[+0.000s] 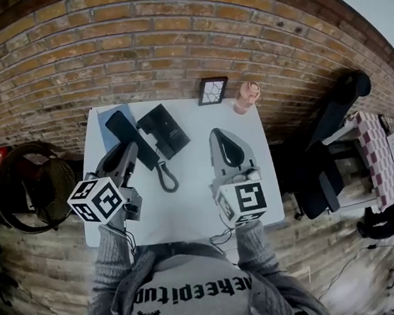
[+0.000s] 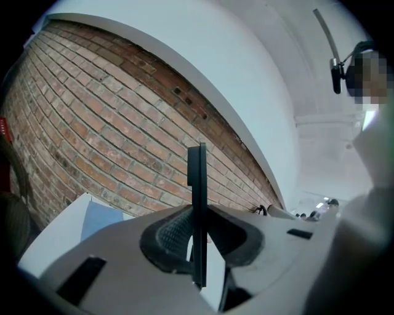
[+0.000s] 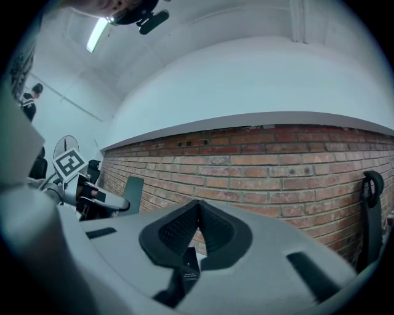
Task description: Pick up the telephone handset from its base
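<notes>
The black handset (image 1: 124,130) is lifted off its base (image 1: 165,128) and tilts up to the left of it, held in my left gripper (image 1: 129,151). The left gripper view shows the handset (image 2: 197,178) edge-on as a thin dark slab clamped between the ribbed pads (image 2: 171,231) of the left gripper (image 2: 197,215). A coiled cord (image 1: 165,178) loops from the handset onto the white table (image 1: 188,204). My right gripper (image 1: 217,133) hovers over the table to the right of the base, its jaws shut together on nothing (image 3: 198,206).
A blue sheet (image 1: 117,112) lies at the table's back left. A small framed picture (image 1: 212,91) and a pink figure (image 1: 247,97) stand at the back edge against the brick wall. A fan (image 1: 33,184) stands left of the table, an office chair (image 1: 334,111) to the right.
</notes>
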`<state>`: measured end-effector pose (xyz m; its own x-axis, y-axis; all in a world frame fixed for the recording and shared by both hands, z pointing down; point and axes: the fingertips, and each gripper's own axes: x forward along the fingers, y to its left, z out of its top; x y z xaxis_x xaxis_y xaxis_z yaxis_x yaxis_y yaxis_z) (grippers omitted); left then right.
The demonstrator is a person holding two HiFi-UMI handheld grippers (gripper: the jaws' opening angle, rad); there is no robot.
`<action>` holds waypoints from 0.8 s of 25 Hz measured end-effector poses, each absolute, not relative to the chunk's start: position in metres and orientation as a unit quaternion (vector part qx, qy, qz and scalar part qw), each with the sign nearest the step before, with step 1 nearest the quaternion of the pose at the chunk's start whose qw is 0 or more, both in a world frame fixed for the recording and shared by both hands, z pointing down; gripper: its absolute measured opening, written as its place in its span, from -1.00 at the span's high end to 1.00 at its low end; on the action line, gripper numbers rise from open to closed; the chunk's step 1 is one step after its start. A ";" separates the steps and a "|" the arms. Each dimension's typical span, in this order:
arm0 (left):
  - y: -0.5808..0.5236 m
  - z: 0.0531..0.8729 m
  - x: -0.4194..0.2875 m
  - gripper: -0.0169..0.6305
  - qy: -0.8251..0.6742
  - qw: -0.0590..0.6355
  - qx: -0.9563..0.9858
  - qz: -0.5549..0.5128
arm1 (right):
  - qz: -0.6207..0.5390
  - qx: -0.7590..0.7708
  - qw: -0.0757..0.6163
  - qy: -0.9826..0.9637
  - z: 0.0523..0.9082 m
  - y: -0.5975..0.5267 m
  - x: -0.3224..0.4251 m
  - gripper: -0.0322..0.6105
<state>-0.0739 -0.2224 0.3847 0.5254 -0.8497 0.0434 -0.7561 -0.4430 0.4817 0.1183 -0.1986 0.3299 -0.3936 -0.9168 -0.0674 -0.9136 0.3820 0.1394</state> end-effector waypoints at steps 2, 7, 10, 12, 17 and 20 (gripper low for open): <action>-0.219 0.381 -0.074 0.74 -0.479 0.219 0.844 -0.102 | -0.079 0.551 0.010 -0.831 0.329 -0.195 0.119 0.88; -0.210 0.368 -0.078 0.74 -0.491 0.193 0.844 -0.099 | -0.082 0.551 0.011 -0.830 0.325 -0.188 0.118 0.88; -0.206 0.361 -0.082 0.74 -0.500 0.177 0.842 -0.098 | -0.083 0.552 0.010 -0.830 0.324 -0.186 0.117 0.88; -0.203 0.357 -0.085 0.74 -0.505 0.167 0.841 -0.097 | -0.084 0.551 0.010 -0.830 0.322 -0.184 0.116 0.88; -0.197 0.347 -0.090 0.74 -0.519 0.143 0.838 -0.091 | -0.085 0.550 0.011 -0.831 0.320 -0.180 0.114 0.88; -0.193 0.343 -0.093 0.74 -0.526 0.128 0.836 -0.085 | -0.086 0.551 0.012 -0.830 0.319 -0.178 0.113 0.88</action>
<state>-0.0929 -0.1933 0.3433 0.4320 -0.9019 -0.0067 -0.8586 -0.4135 0.3031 0.1127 -0.1778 0.3191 -0.3930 -0.9164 -0.0753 -0.9124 0.3785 0.1554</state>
